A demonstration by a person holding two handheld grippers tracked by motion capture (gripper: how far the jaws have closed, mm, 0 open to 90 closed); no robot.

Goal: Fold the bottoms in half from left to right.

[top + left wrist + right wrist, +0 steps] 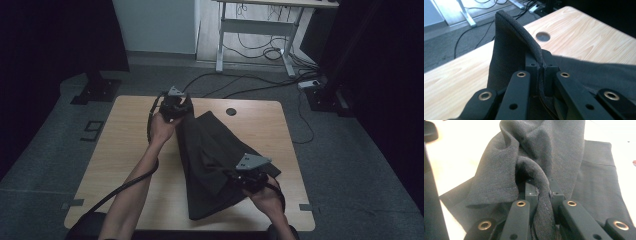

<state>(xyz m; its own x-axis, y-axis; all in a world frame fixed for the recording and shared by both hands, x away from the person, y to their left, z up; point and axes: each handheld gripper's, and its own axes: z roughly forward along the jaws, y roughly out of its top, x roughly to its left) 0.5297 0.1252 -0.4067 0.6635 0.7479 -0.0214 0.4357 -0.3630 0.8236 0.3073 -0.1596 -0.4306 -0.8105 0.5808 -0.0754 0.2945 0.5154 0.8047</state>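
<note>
A dark grey cloth (210, 160) lies folded along the middle of the wooden table (125, 145), stretching from the far side to the near edge. My left gripper (181, 111) is at the cloth's far end, shut on a raised hemmed edge of the cloth (516, 37). The jaws of the left gripper (541, 67) pinch that edge tight. My right gripper (239, 181) is near the front right, shut on a bunched fold of the cloth (541, 182). The pinched fold runs between the jaws of the right gripper (541, 192), and more cloth is draped beyond it.
A round cable hole (231, 111) sits in the table at the back, right of the cloth. Bare wood lies left of the cloth. On the floor beyond are cables (260, 80), a white desk frame (250, 30) and a dark stand base (97, 90).
</note>
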